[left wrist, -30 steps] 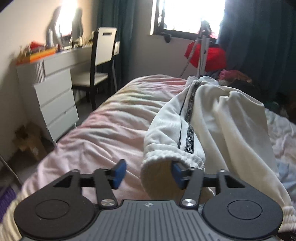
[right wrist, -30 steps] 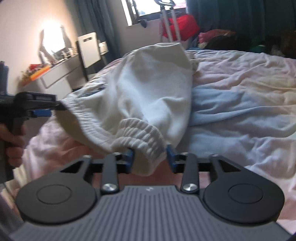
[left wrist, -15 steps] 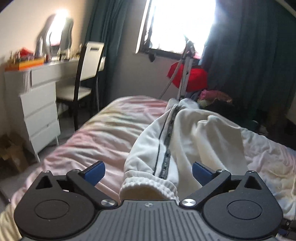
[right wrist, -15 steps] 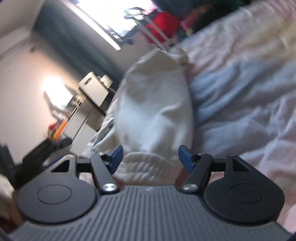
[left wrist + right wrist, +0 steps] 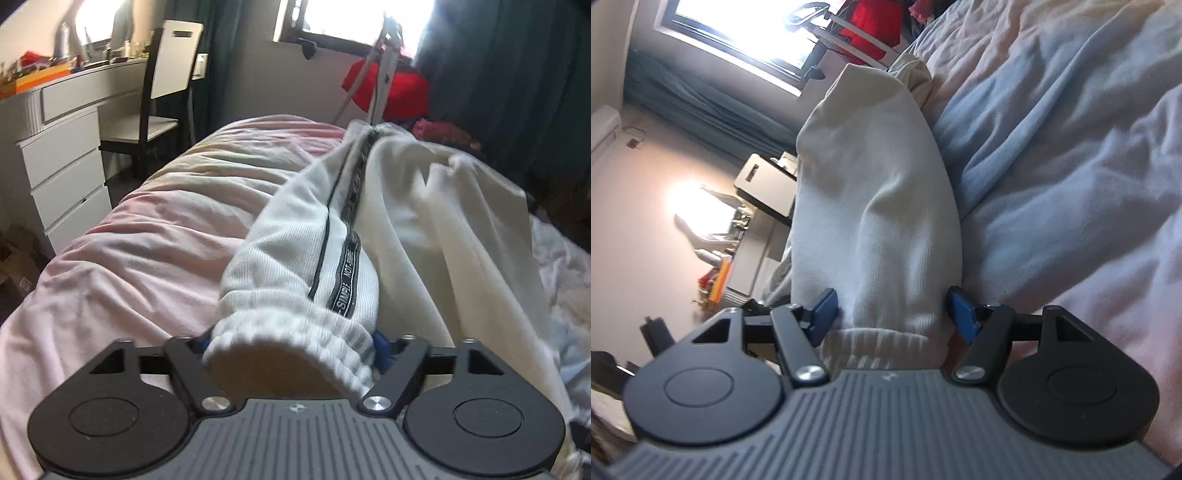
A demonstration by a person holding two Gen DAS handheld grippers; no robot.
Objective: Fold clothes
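White track pants [image 5: 325,236] with a black printed side stripe [image 5: 347,273] lie lengthwise on the pink-and-blue duvet [image 5: 155,240]. One elastic cuff [image 5: 291,343] sits between the pads of the left gripper [image 5: 291,347], which stands parted around it. The right gripper [image 5: 892,310], rolled sideways, is likewise spread wide, its blue pads [image 5: 962,312] flanking the other pant leg [image 5: 879,206] without pinching it.

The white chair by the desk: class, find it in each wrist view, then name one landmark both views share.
Left wrist view: the white chair stands upright at upper left, tucked beside the white desk.
Right wrist view: the picture is rolled over; the same chair lies tilted at middle left, just left of the white sweatpants.
Shared landmark: the bright window, along the top in both.
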